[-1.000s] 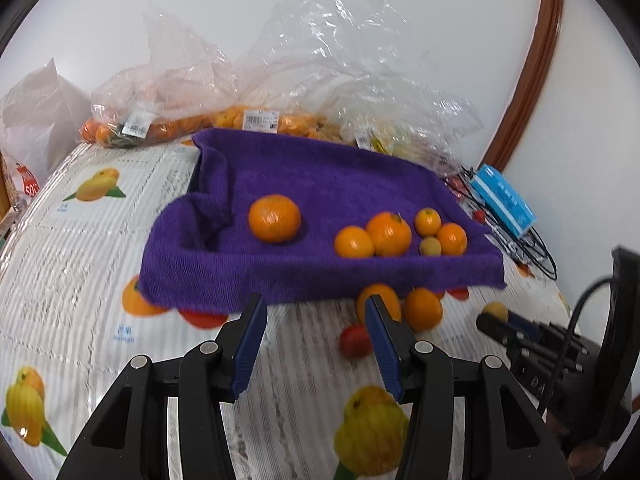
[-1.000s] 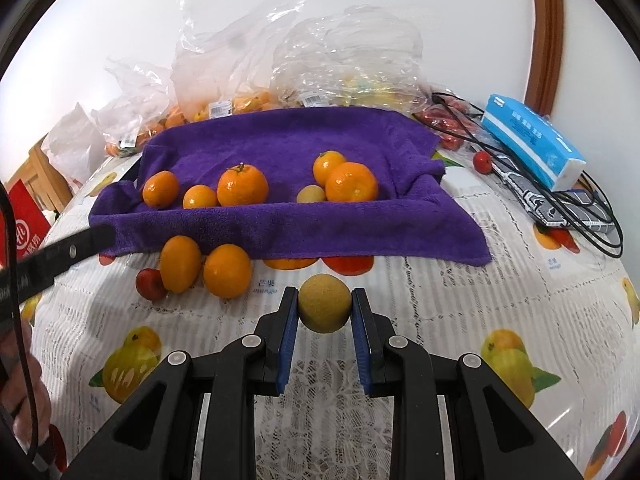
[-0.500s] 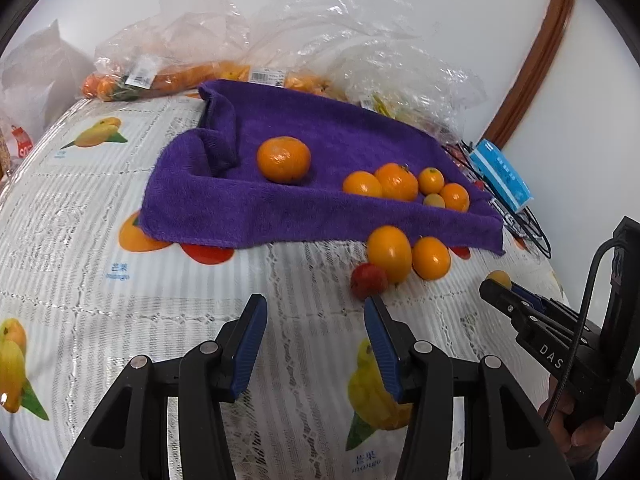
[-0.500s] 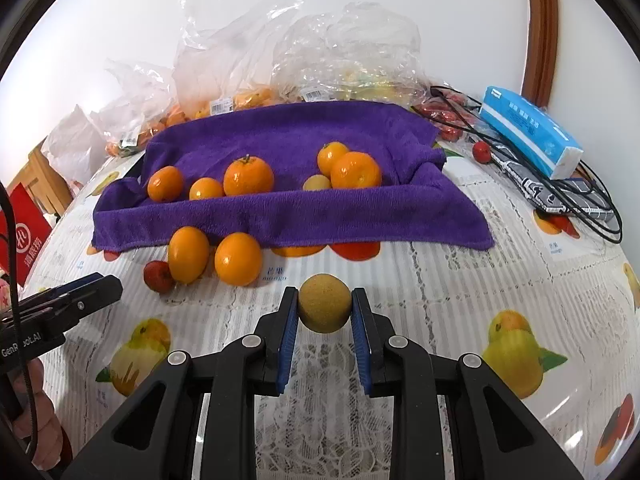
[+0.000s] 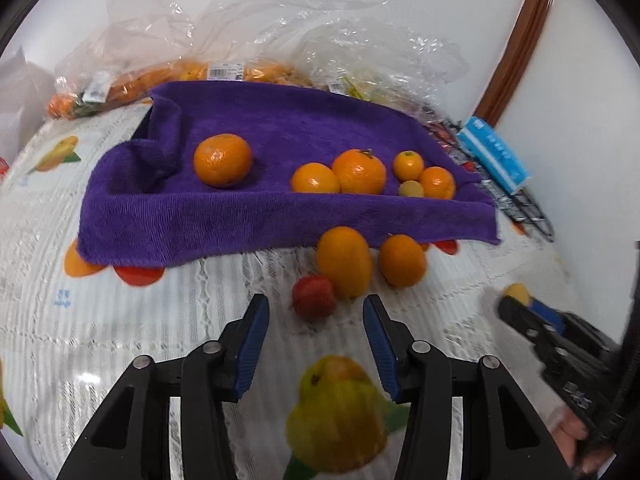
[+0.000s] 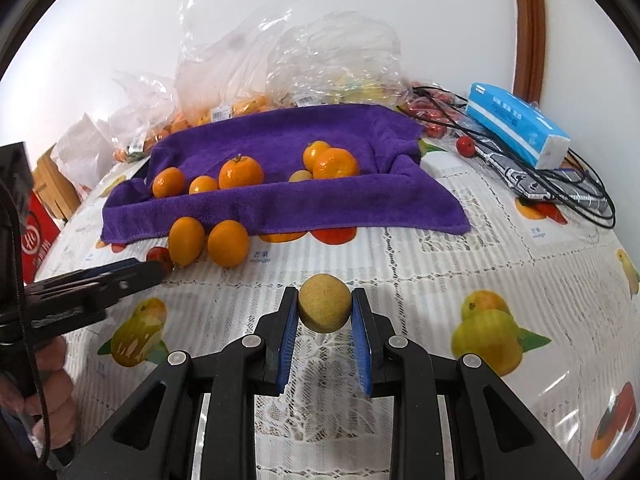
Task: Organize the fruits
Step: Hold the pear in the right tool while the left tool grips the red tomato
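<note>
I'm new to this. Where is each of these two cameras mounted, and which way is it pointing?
Left wrist view: sits on the left gripper, facing forward over its open fingers at a small red fruit and the purple towel; the right gripper and its hand show at right.
Right wrist view: sits on the right gripper, clamped on a tan round fruit, facing the towel.
Both share the towel and its oranges.

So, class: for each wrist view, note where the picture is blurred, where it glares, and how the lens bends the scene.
Left wrist view: motion blur smears the red fruit and the right hand-held gripper; the purple towel stays fairly sharp. Right wrist view: sharper, the held yellow-brown fruit crisp; glare on the tablecloth at lower right. Both: fisheye bulges the table, dark corners.
</note>
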Motion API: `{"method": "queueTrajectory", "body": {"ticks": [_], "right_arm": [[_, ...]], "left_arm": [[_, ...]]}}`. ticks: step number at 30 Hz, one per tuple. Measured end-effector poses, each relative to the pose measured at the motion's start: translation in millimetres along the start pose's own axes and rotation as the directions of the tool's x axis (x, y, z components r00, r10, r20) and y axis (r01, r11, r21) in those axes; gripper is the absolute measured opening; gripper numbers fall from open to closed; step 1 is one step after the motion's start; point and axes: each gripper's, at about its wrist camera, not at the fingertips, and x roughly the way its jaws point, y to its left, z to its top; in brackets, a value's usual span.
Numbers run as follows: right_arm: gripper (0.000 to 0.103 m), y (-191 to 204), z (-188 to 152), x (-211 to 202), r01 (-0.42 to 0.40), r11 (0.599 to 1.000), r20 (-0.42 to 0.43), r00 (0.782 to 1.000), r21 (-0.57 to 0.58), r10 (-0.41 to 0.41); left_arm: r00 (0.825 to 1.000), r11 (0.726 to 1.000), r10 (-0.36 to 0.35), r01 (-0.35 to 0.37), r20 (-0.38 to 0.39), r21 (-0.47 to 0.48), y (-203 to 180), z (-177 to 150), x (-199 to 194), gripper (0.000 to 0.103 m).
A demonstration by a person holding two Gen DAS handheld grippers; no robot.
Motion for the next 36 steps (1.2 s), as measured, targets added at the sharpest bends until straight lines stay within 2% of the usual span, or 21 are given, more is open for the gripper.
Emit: {"method": "queueTrajectory", "body": {"ticks": [2, 12, 14, 21, 29, 36], "right_arm": [[0.026, -5, 0, -3, -0.004, 1.0, 0.011, 1.0, 0.01, 0.004], [0.026, -17, -5, -8, -0.035, 0.999, 0.033, 0.999, 0.015, 0.034], [0.026, -17, -6, -6, -0.044, 0.999, 0.029, 0.999, 0.017, 0.044], [0.026, -19, -8, -5, -0.067, 0.997, 0.025, 0.998, 0.029, 0.066], [0.026, -19, -8, -13, -0.042, 0.999, 0.028, 0.999, 0.026, 0.041], [0.026, -18, 2, -26, -0.026, 1.0, 0.019, 0.999, 0.016, 0.026]], "left_arm": [[0.999, 0.999, 0.052, -0.052, 0.013, 0.014, -2, 0, 1, 0.033], [0.992, 0.988, 0.123, -0.124, 0.013, 0.088, -15, 1, 9, 0.031], [0.991, 0.986, 0.132, -0.133, 0.014, 0.102, -18, -1, 9, 0.025], [0.993, 0.991, 0.112, -0.113, 0.028, 0.077, -15, -2, 4, 0.025], [0.994, 0.993, 0.102, -0.103, 0.03, 0.055, -18, -11, -12, 0.025], [0.996, 0.997, 0.081, -0.082, 0.044, 0.016, -17, -6, -34, 0.025]]}}
